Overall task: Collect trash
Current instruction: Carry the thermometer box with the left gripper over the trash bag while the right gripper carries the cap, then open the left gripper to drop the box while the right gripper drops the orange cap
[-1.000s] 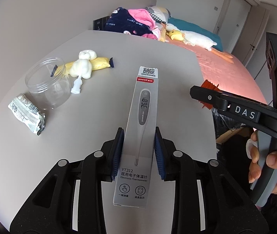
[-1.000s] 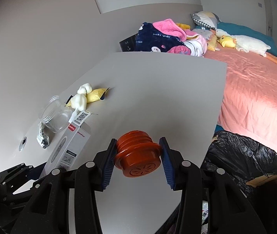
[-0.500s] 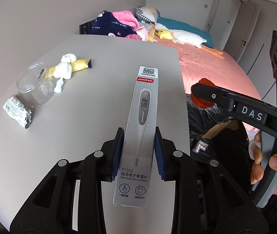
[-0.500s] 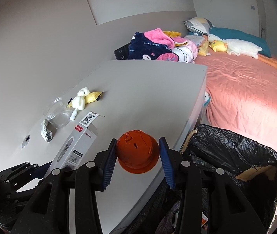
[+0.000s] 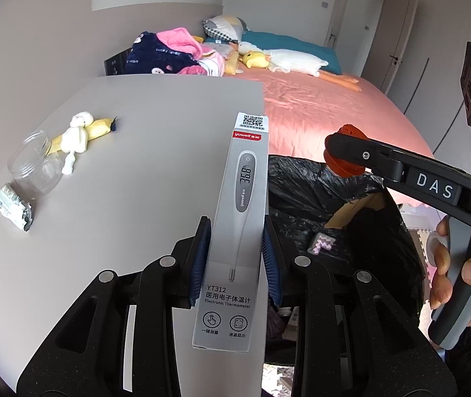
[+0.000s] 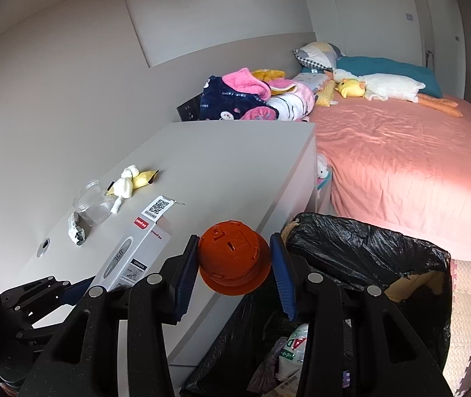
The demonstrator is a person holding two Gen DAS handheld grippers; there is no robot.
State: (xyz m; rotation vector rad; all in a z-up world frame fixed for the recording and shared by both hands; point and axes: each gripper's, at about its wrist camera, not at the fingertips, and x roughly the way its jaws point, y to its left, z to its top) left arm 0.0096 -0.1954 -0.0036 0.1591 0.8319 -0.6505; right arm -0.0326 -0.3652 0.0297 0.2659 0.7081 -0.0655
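My left gripper (image 5: 234, 258) is shut on a grey thermometer box (image 5: 235, 218), held over the table's right edge; the box also shows in the right wrist view (image 6: 136, 251). My right gripper (image 6: 234, 269) is shut on an orange lid (image 6: 233, 266) and holds it above the near rim of the black trash bag (image 6: 367, 251). In the left wrist view the lid (image 5: 343, 162) hangs over the bag (image 5: 301, 198). Several trash items lie inside the bag.
On the grey table (image 5: 156, 152) lie a clear plastic jar (image 5: 35, 165), a crumpled wrapper (image 5: 12, 205), a white tissue wad (image 5: 74, 137) and a yellow wrapper (image 5: 98, 127). A pink bed (image 6: 400, 165) with clothes and plush toys stands behind.
Both grippers have moved right, off the table toward the trash bag. The orange lid has tilted in my right gripper and now hangs over the bag's rim.
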